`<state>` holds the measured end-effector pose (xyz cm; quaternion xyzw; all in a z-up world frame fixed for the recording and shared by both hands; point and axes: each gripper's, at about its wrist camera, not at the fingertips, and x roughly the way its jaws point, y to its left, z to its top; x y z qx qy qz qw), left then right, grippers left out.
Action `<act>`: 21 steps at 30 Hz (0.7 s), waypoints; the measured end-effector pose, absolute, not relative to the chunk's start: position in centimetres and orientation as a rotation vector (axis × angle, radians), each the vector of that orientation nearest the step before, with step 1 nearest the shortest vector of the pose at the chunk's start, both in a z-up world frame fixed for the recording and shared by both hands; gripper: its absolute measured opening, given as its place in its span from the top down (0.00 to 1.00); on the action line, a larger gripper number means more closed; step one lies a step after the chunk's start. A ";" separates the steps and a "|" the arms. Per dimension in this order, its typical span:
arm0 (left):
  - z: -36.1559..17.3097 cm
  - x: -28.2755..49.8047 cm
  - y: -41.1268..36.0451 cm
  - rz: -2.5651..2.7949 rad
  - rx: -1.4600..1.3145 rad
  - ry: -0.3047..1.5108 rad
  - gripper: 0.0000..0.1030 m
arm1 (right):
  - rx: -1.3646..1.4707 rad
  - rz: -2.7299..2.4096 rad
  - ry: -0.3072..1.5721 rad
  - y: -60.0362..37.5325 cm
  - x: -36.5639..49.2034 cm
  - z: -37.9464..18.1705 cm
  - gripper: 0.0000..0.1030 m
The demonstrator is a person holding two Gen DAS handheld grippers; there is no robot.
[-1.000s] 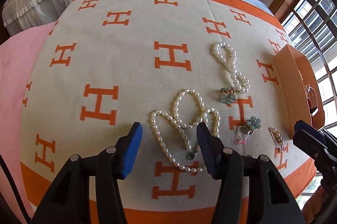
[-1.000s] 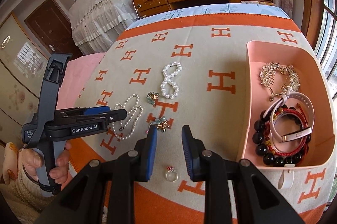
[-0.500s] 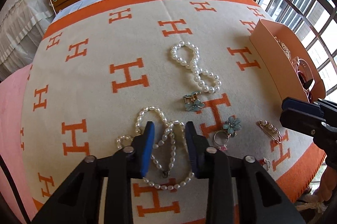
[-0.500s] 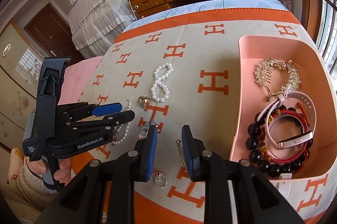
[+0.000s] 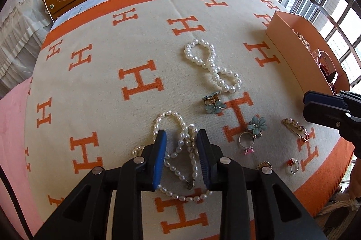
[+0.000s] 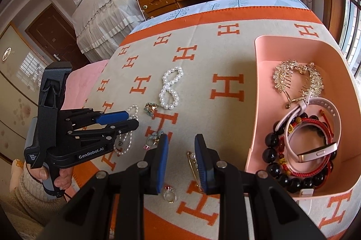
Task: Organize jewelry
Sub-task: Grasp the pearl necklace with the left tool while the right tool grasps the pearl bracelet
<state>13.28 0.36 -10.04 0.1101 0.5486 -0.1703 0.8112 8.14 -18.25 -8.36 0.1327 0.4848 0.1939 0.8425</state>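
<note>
Pearl necklace strands are sitting between the left gripper's narrowing fingers, not yet pinched. Loose loops are risking slipping free. The right gripper is waiting half-open.

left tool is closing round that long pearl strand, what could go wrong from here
The left tool straddles only a few loops of the pearl necklace, so the rest may dangle and slip out when lifted.

The trailing strand could drag the flower ring lying close beside it.

The pink box already holds a beaded bracelet and a watch band, so a loose strand may tangle on them.
</note>
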 end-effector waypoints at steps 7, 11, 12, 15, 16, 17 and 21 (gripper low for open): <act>-10.0 14.3 1.0 -0.377 0.128 1.195 0.93 | 0.265 0.402 1.032 -17.6 8.8 -8.3 0.76; -9.8 14.6 2.8 -0.388 -0.026 1.205 0.98 | 0.281 0.408 1.042 -17.3 10.2 -7.8 0.76; -9.8 14.6 3.3 -0.389 -0.062 1.208 0.98 | 0.283 0.409 1.053 -17.1 10.7 -7.7 0.76; -9.6 14.2 4.6 -0.369 -0.120 1.200 0.98 | 0.282 0.405 1.083 -16.3 12.4 -7.9 0.76; -9.4 14.0 5.1 -0.361 -0.137 1.196 0.98 | 0.276 0.404 1.093 -16.0 13.0 -8.0 0.76; -9.2 13.8 5.6 -0.355 -0.153 1.189 0.98 | 0.274 0.401 1.106 -15.7 13.7 -8.1 0.76; -7.9 13.2 7.5 -0.344 -0.205 1.150 0.98 | 0.318 0.407 1.171 -14.4 16.3 -9.1 0.76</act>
